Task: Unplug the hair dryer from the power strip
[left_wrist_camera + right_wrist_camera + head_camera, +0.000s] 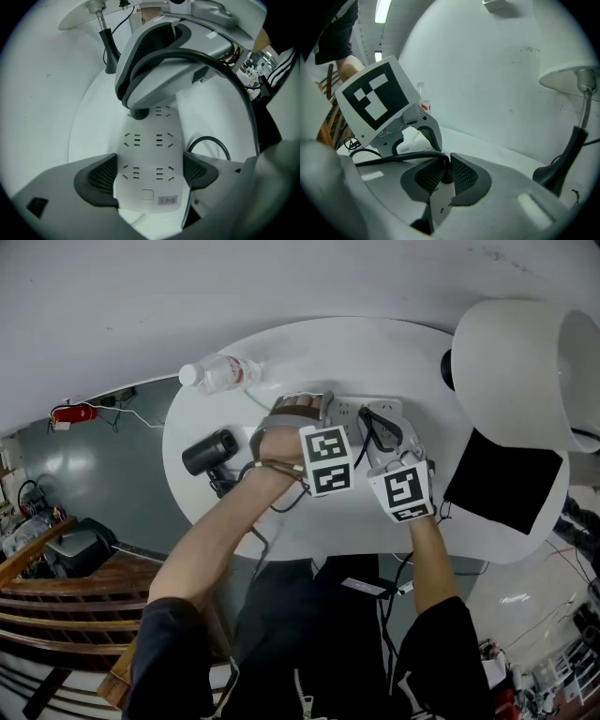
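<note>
Your left gripper clamps the power strip, your right gripper the plug; a crooked pull could slip off.

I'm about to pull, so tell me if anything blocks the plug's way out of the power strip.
Nothing visible does. The right gripper is clamped on the plug, the left gripper grips the power strip, and the cord runs off sideways.
</note>
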A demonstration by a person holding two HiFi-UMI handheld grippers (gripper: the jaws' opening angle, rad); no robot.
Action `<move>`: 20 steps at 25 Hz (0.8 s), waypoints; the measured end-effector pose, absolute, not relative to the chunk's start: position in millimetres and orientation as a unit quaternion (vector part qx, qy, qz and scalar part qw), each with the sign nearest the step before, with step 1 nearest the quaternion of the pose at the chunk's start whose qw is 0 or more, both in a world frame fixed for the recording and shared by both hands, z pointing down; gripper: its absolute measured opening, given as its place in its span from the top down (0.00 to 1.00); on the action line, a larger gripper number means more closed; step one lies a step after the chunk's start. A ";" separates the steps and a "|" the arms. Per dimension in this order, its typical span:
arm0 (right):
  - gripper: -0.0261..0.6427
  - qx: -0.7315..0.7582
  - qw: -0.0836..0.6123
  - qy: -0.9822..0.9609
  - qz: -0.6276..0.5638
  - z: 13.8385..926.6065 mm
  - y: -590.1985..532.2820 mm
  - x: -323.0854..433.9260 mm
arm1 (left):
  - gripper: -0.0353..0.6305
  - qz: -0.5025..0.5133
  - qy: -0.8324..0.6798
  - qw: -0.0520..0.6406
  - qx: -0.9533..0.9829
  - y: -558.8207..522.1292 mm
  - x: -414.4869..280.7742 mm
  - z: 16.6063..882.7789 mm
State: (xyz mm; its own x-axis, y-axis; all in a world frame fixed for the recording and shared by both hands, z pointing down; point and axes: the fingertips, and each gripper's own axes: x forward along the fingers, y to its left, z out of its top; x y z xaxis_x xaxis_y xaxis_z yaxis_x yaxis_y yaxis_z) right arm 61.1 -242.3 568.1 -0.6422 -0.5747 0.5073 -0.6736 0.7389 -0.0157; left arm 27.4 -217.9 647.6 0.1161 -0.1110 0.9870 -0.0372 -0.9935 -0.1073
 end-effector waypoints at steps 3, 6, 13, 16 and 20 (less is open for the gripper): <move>0.90 0.351 0.241 -0.900 0.097 567.5 -240.6 62.3 | 0.34 -0.665 0.047 0.030 -0.745 -217.2 28.5 647.8; 0.90 0.357 0.244 -0.898 0.083 567.4 -239.5 63.7 | 0.34 -0.666 0.046 0.031 -0.744 -217.3 29.2 647.8; 0.90 0.350 0.240 -0.900 0.100 566.6 -241.2 63.7 | 0.34 -0.669 0.041 0.038 -0.741 -216.2 29.6 647.9; 0.90 0.351 0.236 -0.899 0.117 566.3 -245.8 63.9 | 0.34 -0.670 0.042 0.037 -0.740 -217.2 29.8 648.5; 0.90 0.357 0.235 -0.896 0.122 566.4 -246.0 64.2 | 0.34 -0.671 0.046 0.033 -0.739 -217.5 29.7 648.8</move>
State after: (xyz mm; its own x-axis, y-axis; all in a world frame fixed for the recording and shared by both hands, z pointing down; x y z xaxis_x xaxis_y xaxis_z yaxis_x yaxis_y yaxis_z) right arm 64.2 -246.0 566.4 -0.6342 -0.5821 0.5089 -0.6973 0.7150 -0.0510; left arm 29.7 -217.5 648.8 0.0957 -0.1122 0.9891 -0.0233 -0.9936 -0.1104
